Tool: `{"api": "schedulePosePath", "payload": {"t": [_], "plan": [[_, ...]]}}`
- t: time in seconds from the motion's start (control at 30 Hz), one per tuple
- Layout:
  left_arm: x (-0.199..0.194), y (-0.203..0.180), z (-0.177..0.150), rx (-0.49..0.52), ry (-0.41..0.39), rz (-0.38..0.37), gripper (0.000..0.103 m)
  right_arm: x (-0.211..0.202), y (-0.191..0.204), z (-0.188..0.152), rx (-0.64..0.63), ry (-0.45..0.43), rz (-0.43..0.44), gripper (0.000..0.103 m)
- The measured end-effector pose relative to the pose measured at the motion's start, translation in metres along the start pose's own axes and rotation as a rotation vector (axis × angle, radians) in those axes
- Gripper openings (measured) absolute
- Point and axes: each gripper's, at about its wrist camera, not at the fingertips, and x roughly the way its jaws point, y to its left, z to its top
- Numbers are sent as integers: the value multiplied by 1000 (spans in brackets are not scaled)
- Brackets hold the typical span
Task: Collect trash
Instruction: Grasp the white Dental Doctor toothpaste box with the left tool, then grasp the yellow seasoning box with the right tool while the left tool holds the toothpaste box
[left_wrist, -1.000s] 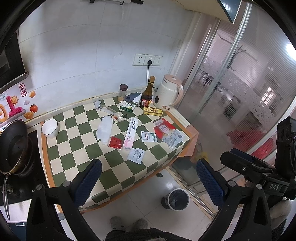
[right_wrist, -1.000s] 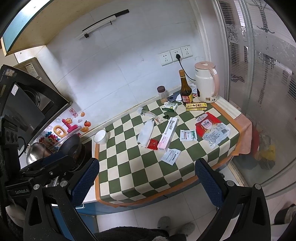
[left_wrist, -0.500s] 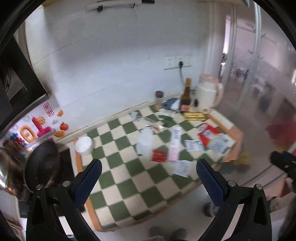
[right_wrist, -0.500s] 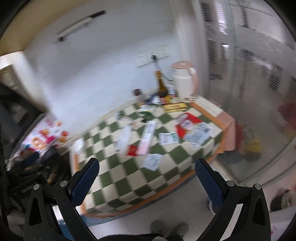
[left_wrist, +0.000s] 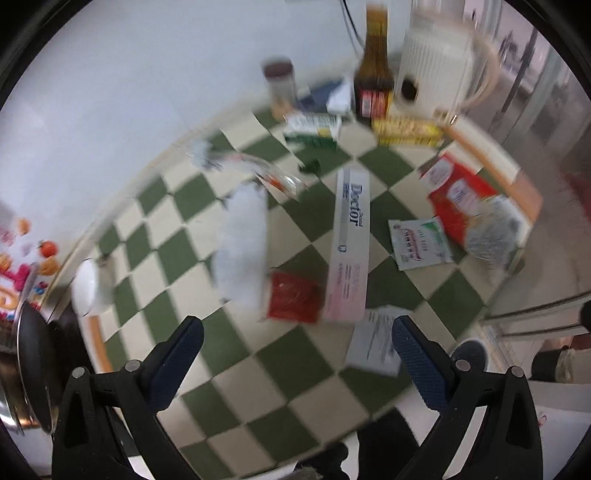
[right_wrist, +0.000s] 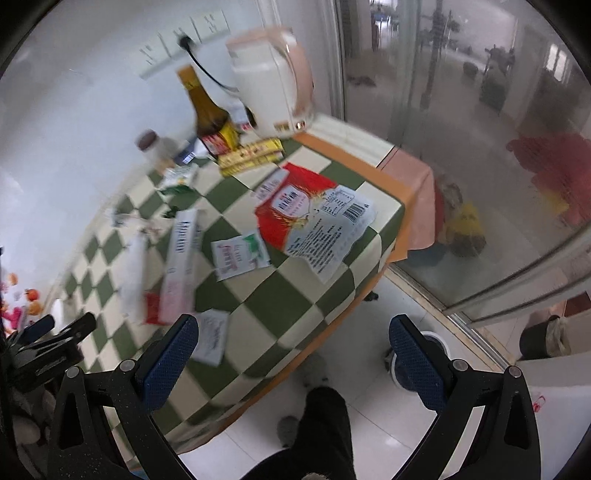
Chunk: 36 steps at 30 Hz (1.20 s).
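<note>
Trash litters the green-checked desk: long Doctor toothpaste box at centre, small red packet touching its near end, white wrapper just left, green-white sachet right, big red bag by the right edge. Left hand-held gripper hangs above, fingers spread, empty. Right hand-held gripper spread, empty, over the desk edge. Bin on floor.

Checkered table bears wrappers, toothpaste box (blurred, perhaps tissue).
</note>
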Motion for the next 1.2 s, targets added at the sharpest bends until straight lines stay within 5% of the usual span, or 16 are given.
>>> {"api": "schedulePosePath", "payload": {"t": [0.23,0.33,0.4,0.6,0.9,1.07,1.2], "plan": [[121,-40,64,39,224,-4,96,114,-3,82,-73,143,-4,103],[149,-45,78,24,274,3,71,154,16,121,-204,180,-25,103],[155,-42,84,-7,278,-10,44,175,39,144,-334,184,-50,103],[143,-4,96,-213,235,57,44,237,105,205,-671,177,-115,103],[145,15,107,-299,233,65,44,320,139,281,-673,262,87,103],[144,18,107,-298,227,61,44,323,146,274,-704,238,56,103],[138,12,94,-301,220,57,44,320,141,260,-616,322,75,103]]}}
